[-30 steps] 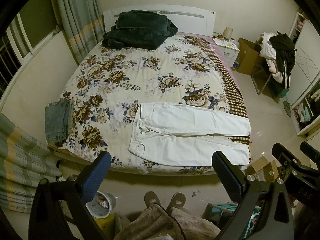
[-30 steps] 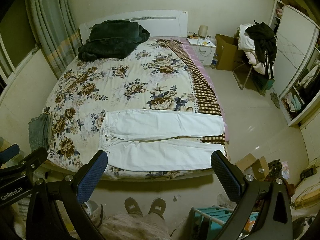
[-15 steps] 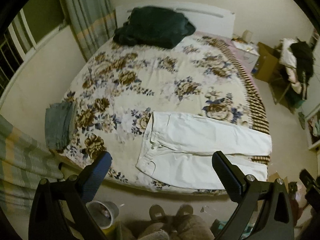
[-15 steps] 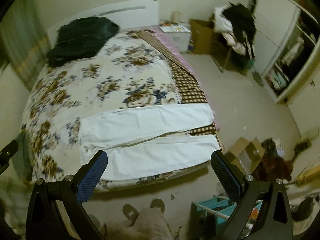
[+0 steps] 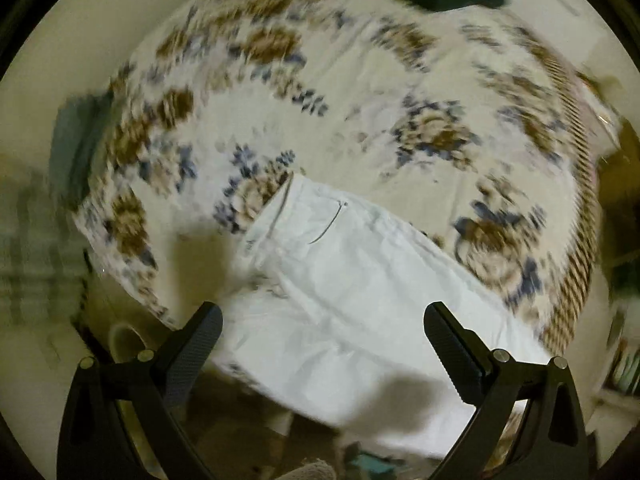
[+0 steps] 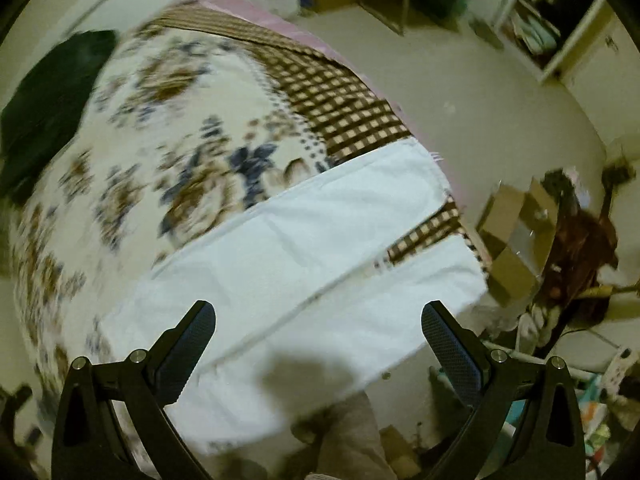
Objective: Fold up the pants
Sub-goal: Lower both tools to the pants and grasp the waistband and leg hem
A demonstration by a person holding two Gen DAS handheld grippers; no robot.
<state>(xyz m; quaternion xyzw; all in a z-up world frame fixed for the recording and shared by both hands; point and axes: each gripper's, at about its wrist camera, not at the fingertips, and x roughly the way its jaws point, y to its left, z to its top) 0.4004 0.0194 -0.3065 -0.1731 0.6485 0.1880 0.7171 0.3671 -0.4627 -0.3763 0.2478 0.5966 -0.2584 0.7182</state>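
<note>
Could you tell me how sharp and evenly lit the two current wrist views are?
Left wrist view: the floral bedspread smears with motion blur, the white pants stay fairly readable, and dark shadows fall on their near edge. Right wrist view: blur is similar, strongest on the bedspread's left side, with a shadow patch on the pants. Both show fisheye bulging and dim, yellowish light.

No text, label, brand or number can be read in either view; both are motion-blurred.

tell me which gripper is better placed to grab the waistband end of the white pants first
Left. The left gripper, open, looks at the white pants at their waistband end; the right gripper, also open, faces the leg cuffs instead.
</note>
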